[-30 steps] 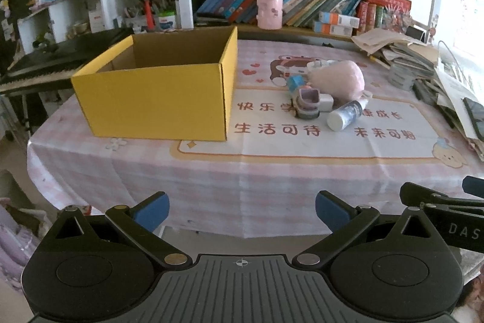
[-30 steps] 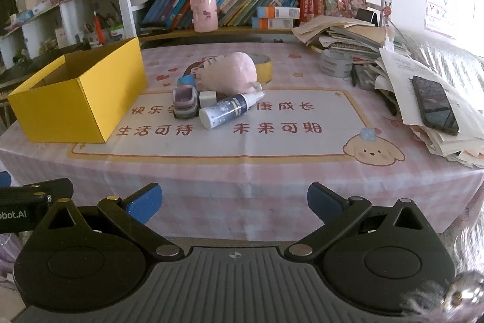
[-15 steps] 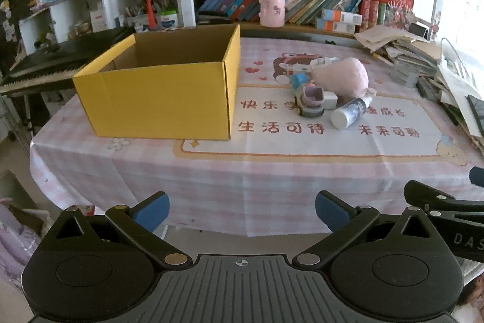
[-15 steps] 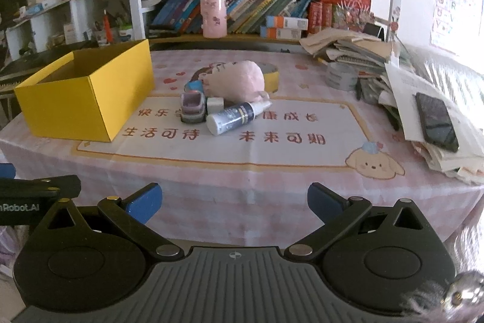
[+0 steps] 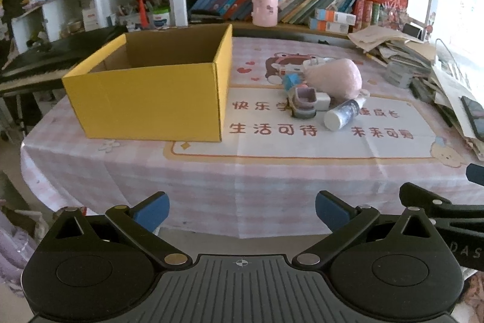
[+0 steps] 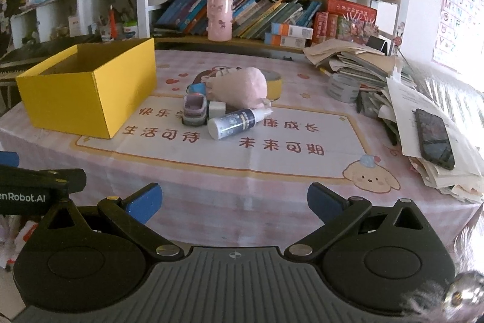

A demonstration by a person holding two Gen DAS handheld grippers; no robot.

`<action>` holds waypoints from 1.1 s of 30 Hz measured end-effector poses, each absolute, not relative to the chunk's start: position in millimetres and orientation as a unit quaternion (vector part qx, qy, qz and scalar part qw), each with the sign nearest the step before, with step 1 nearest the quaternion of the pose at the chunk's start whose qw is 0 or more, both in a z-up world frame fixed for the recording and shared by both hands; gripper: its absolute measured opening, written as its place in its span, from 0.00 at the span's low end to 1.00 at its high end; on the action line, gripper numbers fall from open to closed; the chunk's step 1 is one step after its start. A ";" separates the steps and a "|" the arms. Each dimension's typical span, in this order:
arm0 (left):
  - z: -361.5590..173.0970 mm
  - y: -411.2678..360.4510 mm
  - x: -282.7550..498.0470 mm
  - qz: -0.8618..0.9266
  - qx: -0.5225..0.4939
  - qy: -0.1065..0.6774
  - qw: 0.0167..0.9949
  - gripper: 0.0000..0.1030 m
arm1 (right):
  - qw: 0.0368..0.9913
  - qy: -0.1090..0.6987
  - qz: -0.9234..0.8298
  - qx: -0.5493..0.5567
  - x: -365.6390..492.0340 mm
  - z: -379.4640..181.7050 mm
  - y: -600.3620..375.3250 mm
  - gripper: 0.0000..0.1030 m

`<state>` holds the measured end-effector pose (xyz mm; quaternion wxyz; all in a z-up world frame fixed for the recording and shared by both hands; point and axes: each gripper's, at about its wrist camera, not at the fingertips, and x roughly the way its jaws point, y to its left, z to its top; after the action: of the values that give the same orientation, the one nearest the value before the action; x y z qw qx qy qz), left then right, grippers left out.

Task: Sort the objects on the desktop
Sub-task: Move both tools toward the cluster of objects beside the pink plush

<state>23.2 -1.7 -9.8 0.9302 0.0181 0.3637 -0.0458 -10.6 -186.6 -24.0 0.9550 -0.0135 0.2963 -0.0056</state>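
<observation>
Hovering wide open and empty, left tool, right tool, near table edge.

- Yellow cardboard box, open-topped, upright at left of table.
- Pink pouch, lying on its side.
- Spray bottle, lying flat, just before pouch.
- Small purple-grey case, beside bottle.
- Yellow tape roll, behind pouch.

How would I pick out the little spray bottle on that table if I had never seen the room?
Find the yellow box on the pink checked tablecloth, then look to its right at the small heap of things on the printed mat. The spray bottle lies on its side at the heap's near edge, in front of the pink pouch. It alone is a dark blue tube with a white base and a white nozzle.
</observation>
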 end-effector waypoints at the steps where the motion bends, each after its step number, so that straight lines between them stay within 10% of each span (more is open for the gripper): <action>1: -10.4 -2.5 23.8 -0.050 0.016 0.365 0.929 1.00 | 0.955 0.297 -0.011 -0.013 -10.2 -24.7 -188.0 1.00; 33: -21.4 -35.9 76.7 -0.076 -0.007 0.378 0.923 1.00 | 0.942 0.335 0.009 0.030 56.7 -35.5 -235.1 0.98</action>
<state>76.7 -35.9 -21.4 0.9225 -0.0074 0.3783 -0.0762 56.7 -235.1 -35.5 0.9417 0.0301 0.3350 0.0088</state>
